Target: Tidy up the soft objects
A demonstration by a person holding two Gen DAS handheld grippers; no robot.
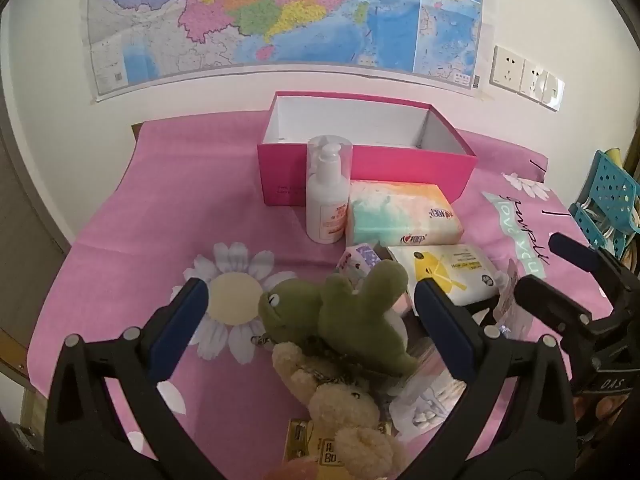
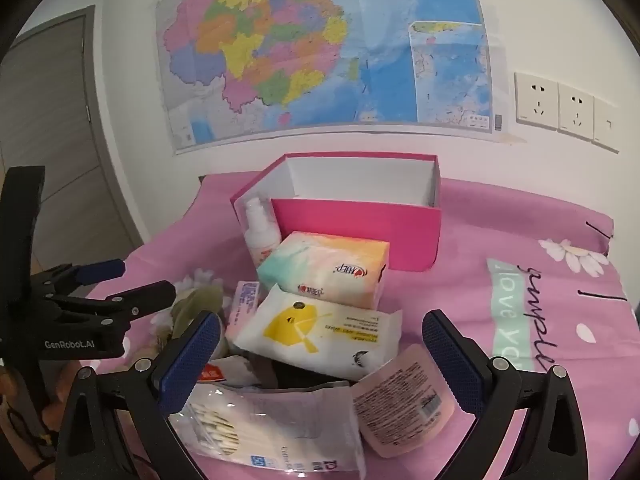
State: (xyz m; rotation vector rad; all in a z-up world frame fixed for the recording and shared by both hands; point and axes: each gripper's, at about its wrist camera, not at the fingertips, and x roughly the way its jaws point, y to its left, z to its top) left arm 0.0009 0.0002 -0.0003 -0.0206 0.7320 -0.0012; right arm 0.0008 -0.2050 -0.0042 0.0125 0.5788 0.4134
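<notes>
1. Two tools I run: my left tool [image 1: 310, 304] gapes wide around the green plush frog [image 1: 352, 320], gripping nothing.
2. My right tool [image 2: 320, 344] gapes wide over the white wet-wipe pack [image 2: 316, 336].
3. Behind both stands the pink cardboard box [image 1: 360, 168], on the pink surface [image 1: 160, 224].

Evenly and softly lit indoors, no single light source visible. Faint, diffuse shadows only, beneath the pink box [image 1: 360, 168] and the green plush [image 1: 352, 320]. Strong fisheye bending at the edges, with dark vignette in all 4 corners. Slightly soft overall; blurred most at the bottom edge, nearest the lens. Mild sheen on the wall map [image 2: 328, 52].
</notes>
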